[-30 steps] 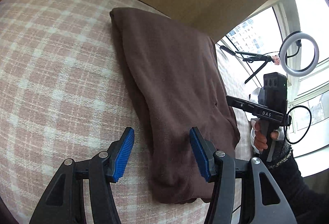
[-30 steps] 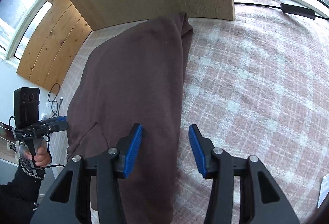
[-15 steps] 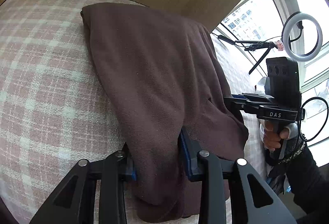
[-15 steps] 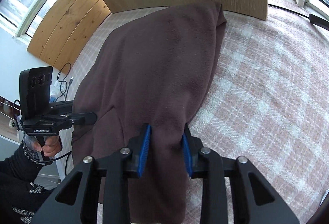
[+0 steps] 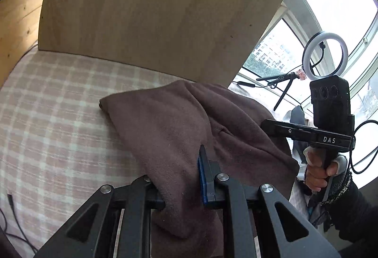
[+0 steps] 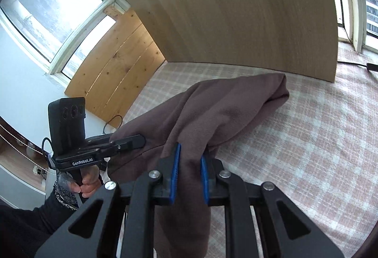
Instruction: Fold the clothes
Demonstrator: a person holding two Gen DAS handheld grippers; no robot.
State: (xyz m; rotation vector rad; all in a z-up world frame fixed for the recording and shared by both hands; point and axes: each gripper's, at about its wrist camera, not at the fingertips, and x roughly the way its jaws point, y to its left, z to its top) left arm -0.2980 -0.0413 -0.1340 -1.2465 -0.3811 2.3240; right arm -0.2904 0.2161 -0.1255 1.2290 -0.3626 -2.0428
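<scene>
A brown fleece garment [image 5: 165,125] lies partly folded on the pink checked bed cover [image 5: 47,120]. My left gripper [image 5: 182,177] is shut on its near left corner and holds it lifted. My right gripper [image 6: 189,175] is shut on the near right corner of the same garment [image 6: 224,111], also lifted. The cloth sags between the two grippers; its far end still rests on the cover near the wooden board. Each gripper shows in the other's view, the right one [image 5: 330,135] and the left one [image 6: 94,154].
A tall wooden board [image 5: 153,9] stands at the far edge of the bed. A ring light on a tripod [image 5: 324,54] stands by the window on the right. Wood panelling [image 6: 113,73] and cables lie at the left side.
Both grippers closed on the garment's near corners, then lifted them up and toward the board. The near half of the cloth has risen off the cover.
</scene>
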